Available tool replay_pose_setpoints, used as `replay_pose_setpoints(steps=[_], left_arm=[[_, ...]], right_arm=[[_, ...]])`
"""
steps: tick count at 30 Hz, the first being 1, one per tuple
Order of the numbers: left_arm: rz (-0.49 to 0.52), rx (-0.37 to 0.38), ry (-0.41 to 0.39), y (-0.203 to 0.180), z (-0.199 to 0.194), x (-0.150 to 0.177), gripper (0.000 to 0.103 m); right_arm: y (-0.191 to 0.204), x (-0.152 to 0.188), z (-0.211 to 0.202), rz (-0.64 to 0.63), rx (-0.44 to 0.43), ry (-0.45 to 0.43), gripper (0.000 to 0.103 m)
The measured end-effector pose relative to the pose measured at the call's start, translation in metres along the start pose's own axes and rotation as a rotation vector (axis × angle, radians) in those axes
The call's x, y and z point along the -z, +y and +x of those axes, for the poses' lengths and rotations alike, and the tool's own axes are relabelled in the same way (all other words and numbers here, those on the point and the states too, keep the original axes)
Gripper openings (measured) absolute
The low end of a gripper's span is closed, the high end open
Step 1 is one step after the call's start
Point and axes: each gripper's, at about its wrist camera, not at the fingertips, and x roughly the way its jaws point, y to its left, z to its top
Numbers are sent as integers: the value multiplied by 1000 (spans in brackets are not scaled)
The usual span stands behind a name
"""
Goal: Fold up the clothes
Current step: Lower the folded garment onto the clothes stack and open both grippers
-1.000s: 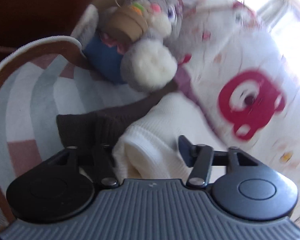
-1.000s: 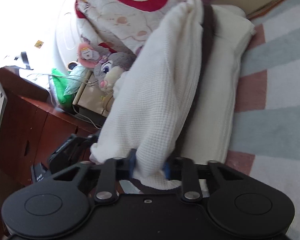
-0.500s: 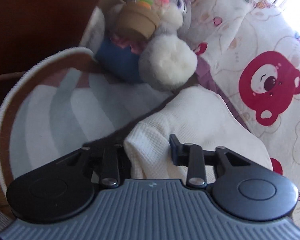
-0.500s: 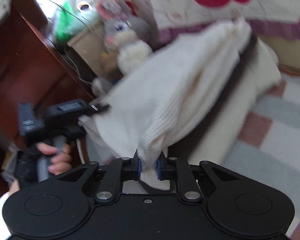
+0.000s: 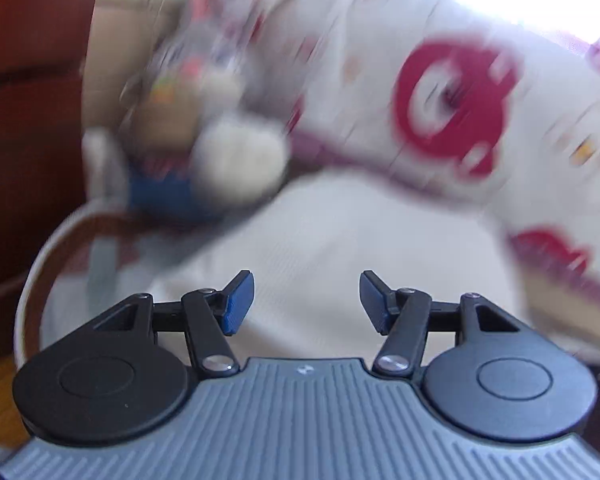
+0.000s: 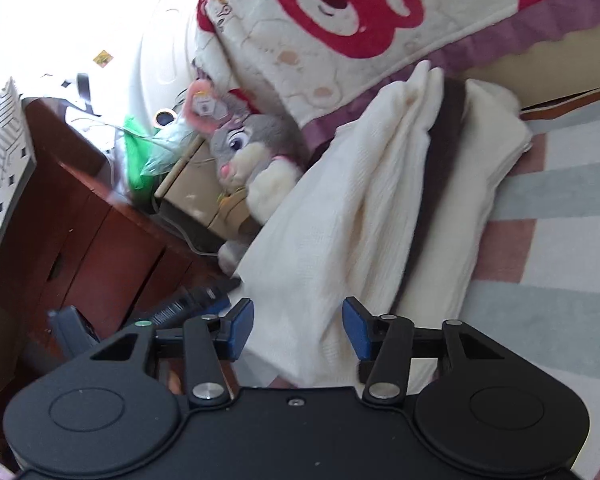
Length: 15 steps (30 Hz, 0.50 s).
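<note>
The cream garment point(image 6: 364, 208) is lying soft and limp mid-frame; both claws, left point(image 5: 307, 302) and right point(image 6: 298, 328), are opening off it; regrasp corners.

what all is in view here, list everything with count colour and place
knit garment: 1, cream with a dark brown band, on the striped cover
striped cover: 1, pale blue, pink and white, right
bear-print blanket: 1, cream and red, purple-edged, top
plush rabbit: 1, grey and white, beside the cabinet
wooden cabinet: 1, red-brown, left
left gripper: 1, black, blue pads, opening, garment released
right gripper: 1, black, opening, garment between unpressed
</note>
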Motion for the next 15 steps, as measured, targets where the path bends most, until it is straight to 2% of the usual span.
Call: replay_pose_setpoints(steps=[1,2,6,7,10,12,13,14,15], left_arm=[[-18,-17,31,5,6,5,54],[-20,-36,41,8,6,8,54],[24,-143,44,11,0,11,55],[33,-137,25,10,-5,8,55],[42,-31,-56,-7,-19,-7,56],[84,79,-71,-26,-20,-17,58],[96,145,-60,-36,-19,-21,58],[85,228,-25,-46,-13,-24,61],[52,279,25,-52,-3,-25,61]], right_arm=[[1,-1,4,-25,-2,21,17],[3,-2,7,-50,-3,45,11],[13,-6,16,-154,-2,153,11],[13,-9,17,-156,-2,166,11],[9,-15,21,-127,-16,197,11],[9,-9,25,-125,-13,230,11],[9,-6,27,-128,-12,247,11],[9,-3,29,-129,-12,262,12],[9,1,28,-126,-13,270,15]])
